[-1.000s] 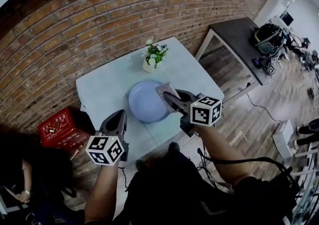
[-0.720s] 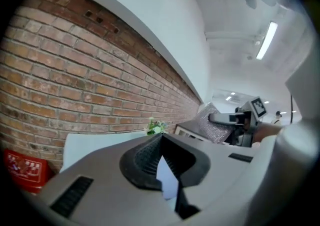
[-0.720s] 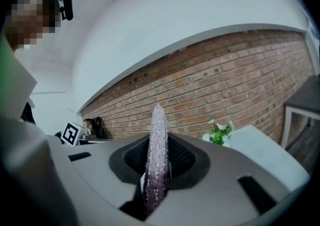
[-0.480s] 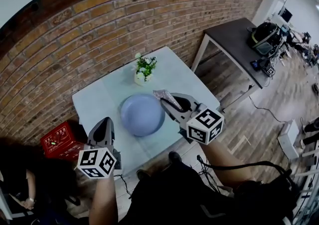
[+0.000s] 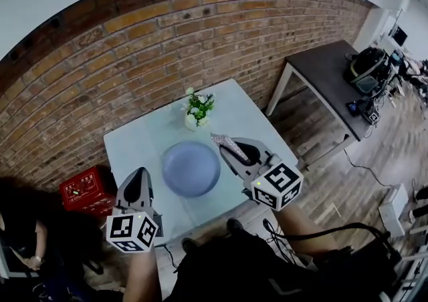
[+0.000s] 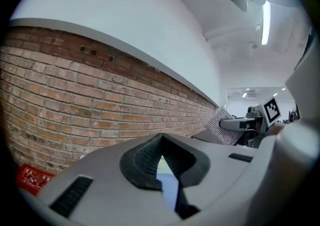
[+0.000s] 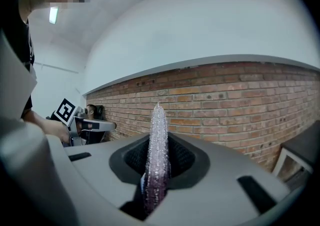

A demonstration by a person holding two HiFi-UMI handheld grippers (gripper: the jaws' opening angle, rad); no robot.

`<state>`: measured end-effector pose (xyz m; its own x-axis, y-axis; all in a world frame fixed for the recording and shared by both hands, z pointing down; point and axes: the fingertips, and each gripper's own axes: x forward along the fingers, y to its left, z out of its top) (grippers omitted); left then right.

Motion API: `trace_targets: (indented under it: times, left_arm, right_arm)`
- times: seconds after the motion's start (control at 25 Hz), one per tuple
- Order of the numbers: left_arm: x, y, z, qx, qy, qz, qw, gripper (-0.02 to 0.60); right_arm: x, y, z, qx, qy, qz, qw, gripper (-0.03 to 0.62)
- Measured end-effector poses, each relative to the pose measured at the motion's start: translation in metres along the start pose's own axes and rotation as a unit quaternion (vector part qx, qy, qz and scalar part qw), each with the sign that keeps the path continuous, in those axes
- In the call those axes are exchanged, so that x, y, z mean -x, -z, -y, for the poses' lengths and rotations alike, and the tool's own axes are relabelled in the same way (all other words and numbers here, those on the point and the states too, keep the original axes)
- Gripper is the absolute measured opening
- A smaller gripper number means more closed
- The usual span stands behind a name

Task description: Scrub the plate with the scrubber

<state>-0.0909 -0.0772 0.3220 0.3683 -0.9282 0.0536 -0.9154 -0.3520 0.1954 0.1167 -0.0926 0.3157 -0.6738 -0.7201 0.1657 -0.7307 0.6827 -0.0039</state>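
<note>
— Where's the scrubber (image 5: 221,140)?
— Clamped tight in my right gripper (image 5: 231,148), sticking out past the jaws, held up by the right rim of the plate (image 5: 190,168).
— And the plate?
— Flat on the table (image 5: 134,139), just this side of the potted plant (image 5: 197,110). My left gripper (image 5: 136,186) hangs near-left, jaws together, holding nothing.

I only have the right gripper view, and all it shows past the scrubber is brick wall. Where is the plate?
Observer: The plate lies on the table, just left of the scrubber held in the right gripper.
Operator: Is the left gripper on it?
Observer: No. The left gripper is clear of the plate, by the table's near left corner, jaws together, empty.
Operator: Anything else close by?
Observer: A small potted plant stands behind the plate, apart from it.
</note>
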Motion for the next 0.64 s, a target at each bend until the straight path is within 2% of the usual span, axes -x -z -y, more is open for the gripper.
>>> trace_targets:
  times: [0.24, 0.44, 0.64]
  left_arm:
    - [0.003, -0.005, 0.011, 0.004, 0.001, 0.015, 0.9999, 0.011]
    - [0.007, -0.005, 0.013, 0.004, -0.006, 0.007, 1.0000, 0.009]
    - [0.007, -0.011, 0.016, -0.007, -0.011, 0.029, 0.9995, 0.011]
  right_arm:
    - [0.001, 0.002, 0.008, -0.004, -0.004, 0.007, 1.000, 0.071]
    - [0.001, 0.003, 0.007, 0.003, -0.014, 0.004, 1.000, 0.071]
    - [0.006, 0.004, 0.013, -0.006, -0.009, 0.006, 1.000, 0.071]
